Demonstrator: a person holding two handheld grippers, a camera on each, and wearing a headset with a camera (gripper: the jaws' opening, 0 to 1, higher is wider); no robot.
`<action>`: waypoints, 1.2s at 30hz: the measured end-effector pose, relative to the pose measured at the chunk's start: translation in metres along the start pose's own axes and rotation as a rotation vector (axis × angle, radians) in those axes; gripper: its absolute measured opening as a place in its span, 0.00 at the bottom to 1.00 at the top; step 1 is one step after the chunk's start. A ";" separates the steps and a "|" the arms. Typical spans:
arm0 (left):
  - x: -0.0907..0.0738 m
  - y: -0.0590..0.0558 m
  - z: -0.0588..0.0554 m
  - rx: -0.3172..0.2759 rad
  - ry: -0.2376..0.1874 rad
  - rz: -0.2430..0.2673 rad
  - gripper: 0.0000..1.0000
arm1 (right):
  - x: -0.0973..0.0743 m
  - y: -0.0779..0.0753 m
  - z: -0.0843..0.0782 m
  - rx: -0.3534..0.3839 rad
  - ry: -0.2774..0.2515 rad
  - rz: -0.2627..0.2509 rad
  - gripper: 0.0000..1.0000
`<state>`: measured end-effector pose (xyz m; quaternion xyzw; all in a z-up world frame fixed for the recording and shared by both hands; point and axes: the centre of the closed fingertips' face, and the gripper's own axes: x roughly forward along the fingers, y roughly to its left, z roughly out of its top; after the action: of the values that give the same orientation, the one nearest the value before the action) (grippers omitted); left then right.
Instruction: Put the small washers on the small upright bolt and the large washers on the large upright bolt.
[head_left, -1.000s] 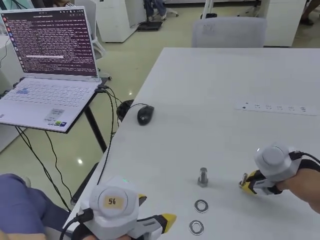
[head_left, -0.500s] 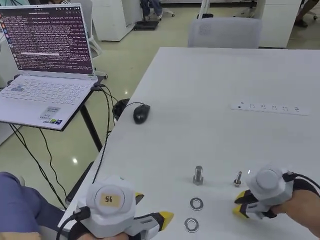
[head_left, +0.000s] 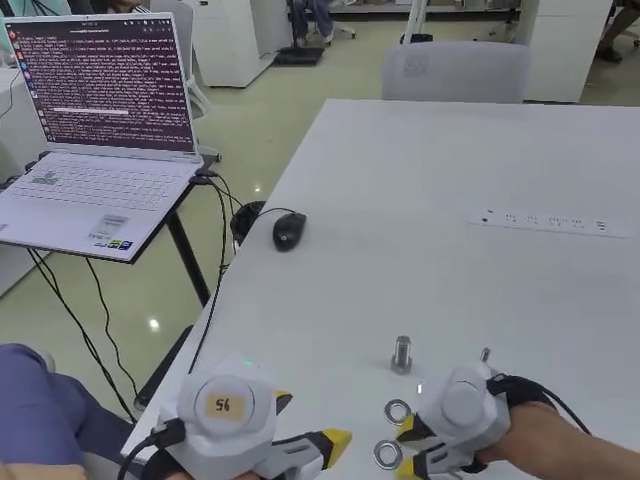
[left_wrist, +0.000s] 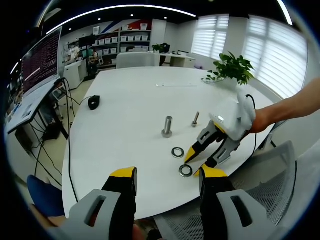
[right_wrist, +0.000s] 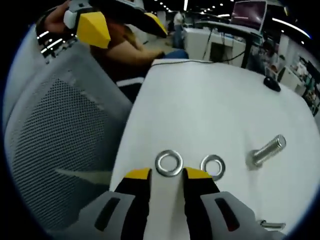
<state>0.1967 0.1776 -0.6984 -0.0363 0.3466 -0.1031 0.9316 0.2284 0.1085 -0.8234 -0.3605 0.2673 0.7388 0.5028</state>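
Right gripper view: my right tool (right_wrist: 161, 176), jaws apart, is lined up on the nearer flat silver steel washer (right_wrist: 169, 163). It lies on the white worktop (right_wrist: 210, 100) beside a second silver washer (right_wrist: 213, 166), near the large upright steel bolt (right_wrist: 268, 150). My left tool (left_wrist: 168, 174) hovers spread, giving room, I reckon.

Wht table (head_left: 450, 180), gry chair (head_left: 455, 70) at far end; laptop (head_left: 95, 140) on side stand; blinds (left_wrist: 272, 50), plant (left_wrist: 232, 67).

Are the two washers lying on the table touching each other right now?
Apart. The head view shows bare table between the far washer and the near washer.
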 end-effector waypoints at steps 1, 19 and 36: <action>0.000 0.000 0.000 0.000 0.000 0.000 0.49 | 0.000 -0.001 0.000 -0.006 0.003 -0.003 0.26; -0.002 0.001 0.001 0.001 -0.004 0.000 0.49 | 0.003 -0.004 0.005 -0.099 0.050 0.041 0.25; -0.002 0.006 0.000 -0.007 -0.004 0.008 0.48 | -0.016 -0.015 -0.010 -0.007 0.032 -0.018 0.23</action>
<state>0.1962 0.1835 -0.6978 -0.0385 0.3454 -0.0980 0.9325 0.2484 0.0974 -0.8176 -0.3766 0.2693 0.7293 0.5038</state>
